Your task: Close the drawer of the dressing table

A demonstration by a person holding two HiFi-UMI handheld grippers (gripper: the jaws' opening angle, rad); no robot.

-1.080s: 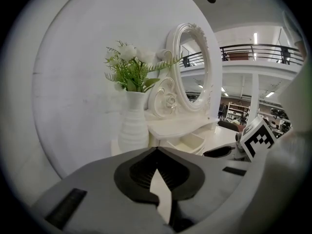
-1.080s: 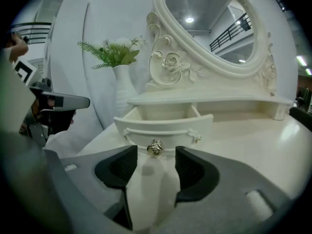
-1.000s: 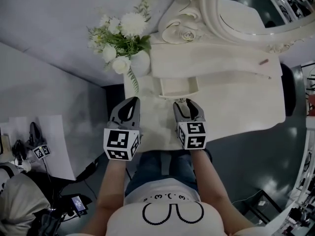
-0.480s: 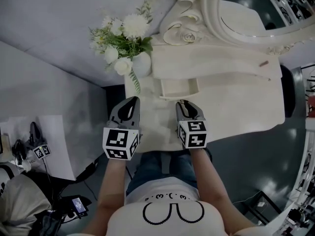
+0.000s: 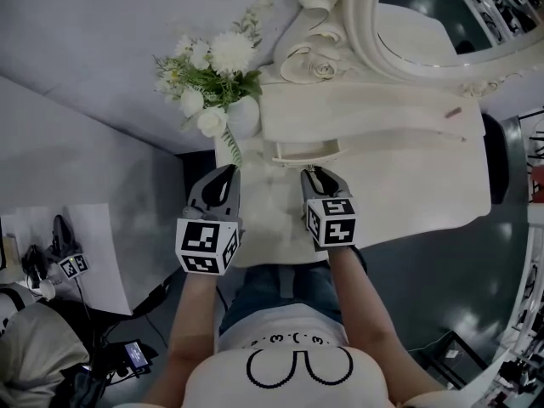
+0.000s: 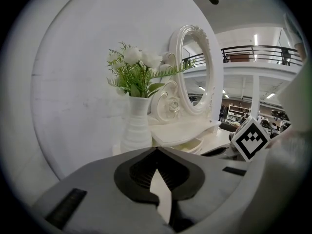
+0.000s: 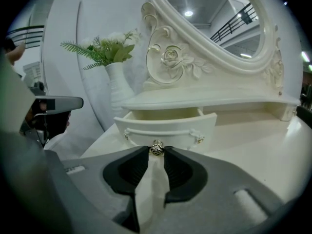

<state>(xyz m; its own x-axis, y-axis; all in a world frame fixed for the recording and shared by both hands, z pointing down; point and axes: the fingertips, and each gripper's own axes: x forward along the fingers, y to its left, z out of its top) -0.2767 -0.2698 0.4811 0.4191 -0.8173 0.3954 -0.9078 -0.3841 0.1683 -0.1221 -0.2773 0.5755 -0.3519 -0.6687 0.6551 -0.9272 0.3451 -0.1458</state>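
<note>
- Nearest the person, left grey plastic gripper (image 6: 156, 149) sits near the table's left edge, jaw tips touching, nothing between them.
- Right grey plastic gripper (image 5: 312, 173) is beside it, jaws nearly together and pinching small round metal knob (image 7: 156, 148).
- Knob sits on cream curved-front drawer (image 7: 168, 126), which is pulled partly out of cream carved dressing table (image 5: 399, 194).
- Farthest back: white ribbed vase of white flowers (image 5: 240, 113) at left, oval framed mirror (image 5: 442, 19) at right.
</note>
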